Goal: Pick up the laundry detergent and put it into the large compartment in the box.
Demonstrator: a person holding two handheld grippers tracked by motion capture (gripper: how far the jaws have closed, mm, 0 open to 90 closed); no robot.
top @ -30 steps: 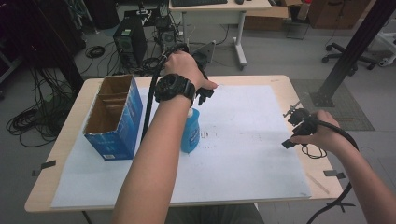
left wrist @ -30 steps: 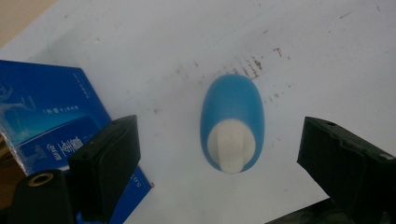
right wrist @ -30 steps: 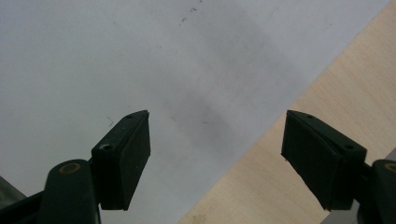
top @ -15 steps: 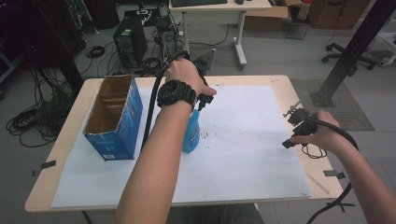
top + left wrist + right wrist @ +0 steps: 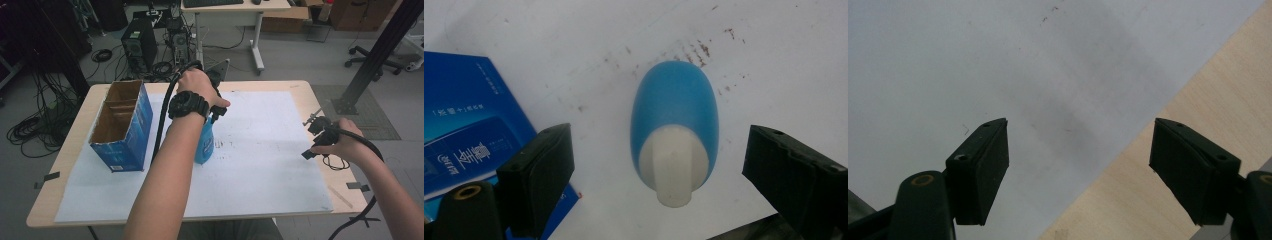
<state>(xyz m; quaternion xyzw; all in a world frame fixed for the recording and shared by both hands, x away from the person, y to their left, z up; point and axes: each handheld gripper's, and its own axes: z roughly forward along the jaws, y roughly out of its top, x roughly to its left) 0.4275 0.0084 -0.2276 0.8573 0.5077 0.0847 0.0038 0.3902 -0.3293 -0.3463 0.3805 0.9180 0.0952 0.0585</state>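
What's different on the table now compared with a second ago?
Very little. The left hand has crept slightly toward the far edge, keeping its gripper open over the top of the blue bottle, jaws on either side without touching it. Nothing was grabbed or released. The bottle, the blue box and the right hand, with its open gripper near the table's right edge, stayed where they were.

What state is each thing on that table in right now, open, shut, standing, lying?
Blue bottle: standing upright, white cap on.
Blue box: standing, top open.
Left gripper: open, jaws either side of the bottle, not touching it.
Right gripper: open, holding nothing, over the white paper.
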